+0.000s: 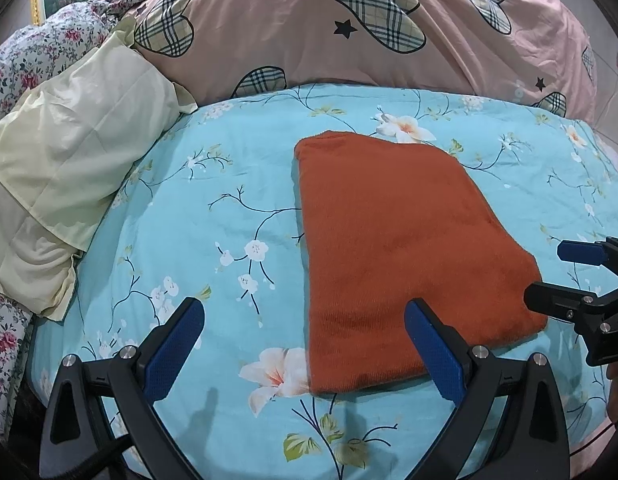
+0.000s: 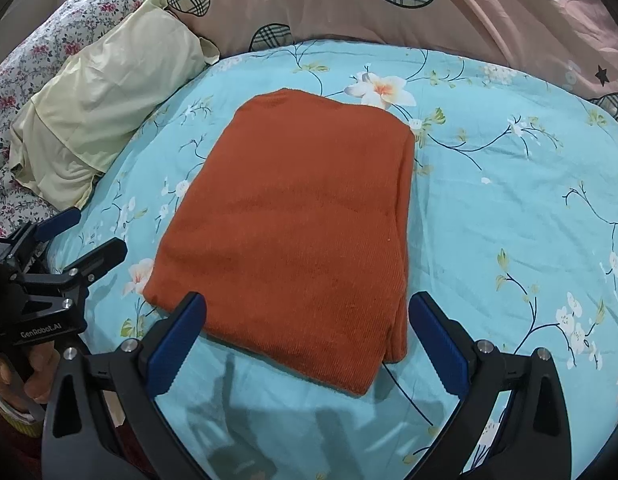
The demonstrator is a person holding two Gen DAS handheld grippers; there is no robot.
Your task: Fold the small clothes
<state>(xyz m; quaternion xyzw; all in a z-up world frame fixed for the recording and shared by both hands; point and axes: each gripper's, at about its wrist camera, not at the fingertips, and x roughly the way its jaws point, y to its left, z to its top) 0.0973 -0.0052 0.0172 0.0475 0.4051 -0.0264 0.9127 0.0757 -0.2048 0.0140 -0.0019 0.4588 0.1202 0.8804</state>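
An orange-brown garment (image 1: 405,248) lies folded flat in a neat rectangle on the light blue floral bedsheet (image 1: 229,184); it also shows in the right wrist view (image 2: 301,224). My left gripper (image 1: 305,314) is open and empty, hovering over the garment's near left corner. My right gripper (image 2: 307,306) is open and empty, just above the garment's near edge. The right gripper shows at the right edge of the left wrist view (image 1: 549,276), beside the garment's right corner. The left gripper shows at the left of the right wrist view (image 2: 91,232).
A pale yellow pillow (image 1: 69,168) lies at the left of the bed. A pink quilt with plaid hearts (image 1: 349,28) is piled at the back. A floral quilt (image 1: 41,48) lies at the far left. The bed's near edge is below the grippers.
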